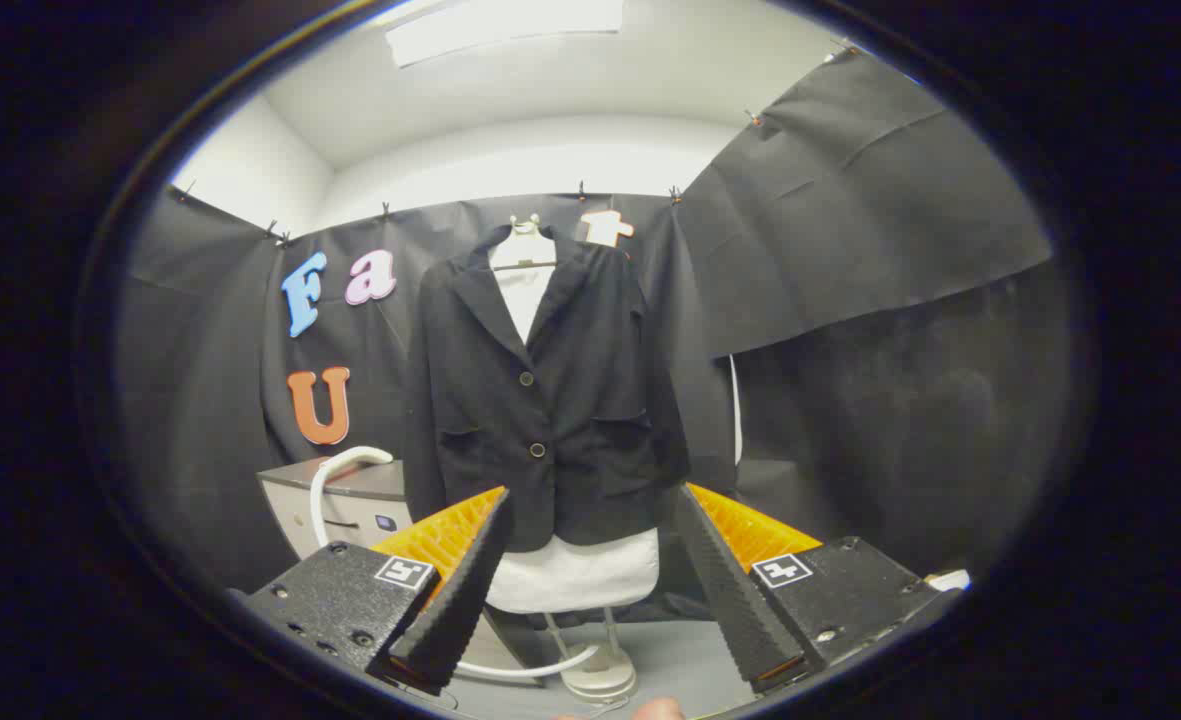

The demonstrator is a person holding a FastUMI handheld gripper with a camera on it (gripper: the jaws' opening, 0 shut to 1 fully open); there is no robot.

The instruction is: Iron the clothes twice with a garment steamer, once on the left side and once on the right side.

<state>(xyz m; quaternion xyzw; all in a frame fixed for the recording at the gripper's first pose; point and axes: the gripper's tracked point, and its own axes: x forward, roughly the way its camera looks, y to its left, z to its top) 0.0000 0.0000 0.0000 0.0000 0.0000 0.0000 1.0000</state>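
Tongs (590, 590) are spread wide, fingers well apart, nothing between the pads — released, gripping nothing. Both fingers (460, 590) are black w/ a ribbed inner face and orange backing, each on a black block w/ a small square marker on top.

Straight ahead, beyond the fingertips and framed btwn them, hangs the black jacket (545, 400). It's on a white mannequin torso (575, 570), buttoned at the front, two dark buttons showing, lapels open over a white collar area up top. A flap pocket sits on each side. The torso's white lower edge pokes out under the jacket hem, right in the gap btwn the fingers, and it stands on a thin pole w/ a round white base (600, 680) on the grey floor.

Ahead and off to the left finger's side, next to the jacket: a grey cabinet-like unit (350, 500), prob. the steamer body, w/ a white hose (335, 480) looping up over it. More white hose curves along the floor near the stand base, just past the left fingertip. Steamer head itself — can't tell where it is.

Tongs are well apart from the jacket, not touching anything.
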